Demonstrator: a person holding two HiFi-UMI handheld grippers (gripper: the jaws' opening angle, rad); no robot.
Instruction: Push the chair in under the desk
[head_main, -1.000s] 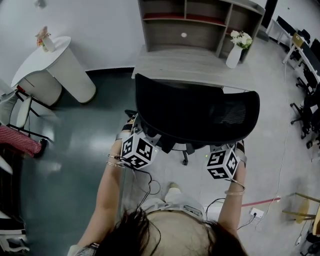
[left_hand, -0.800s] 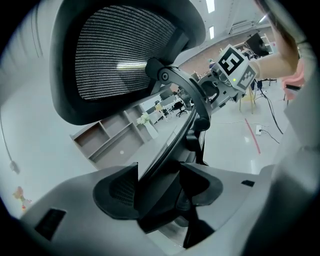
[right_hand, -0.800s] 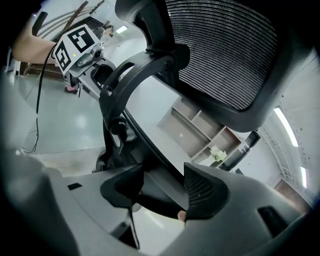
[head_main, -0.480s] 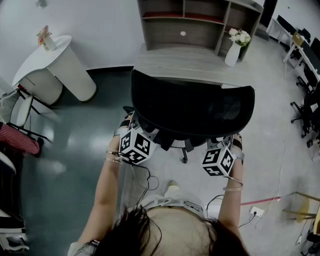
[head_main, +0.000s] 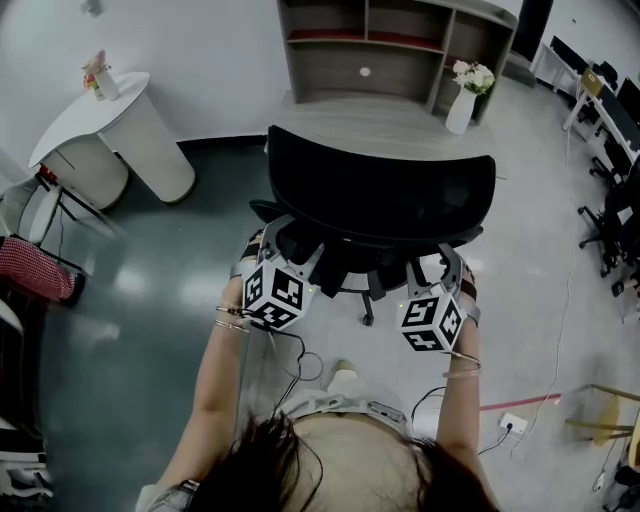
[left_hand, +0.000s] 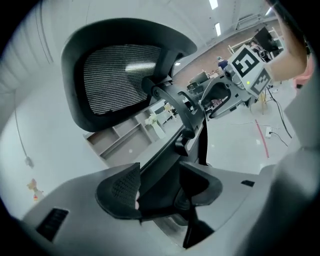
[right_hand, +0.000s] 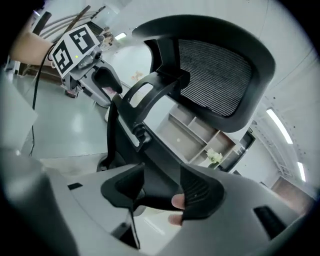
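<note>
A black mesh-backed office chair stands in front of me, its back reaching over the near edge of the grey desk. My left gripper sits low at the chair's left side, my right gripper low at its right. In the left gripper view the gripper is shut on a black bar of the chair frame. In the right gripper view the gripper is likewise shut on a black frame bar. The seat is hidden under the back.
A shelf unit rises at the desk's far side, with a white vase of flowers on the desk's right. A white rounded table stands at the left. A power strip and cables lie on the floor at the right.
The chair has rolled away from me toward the desk, and its back now covers more of the desktop. Both grippers moved forward with it, still shut on the frame.
</note>
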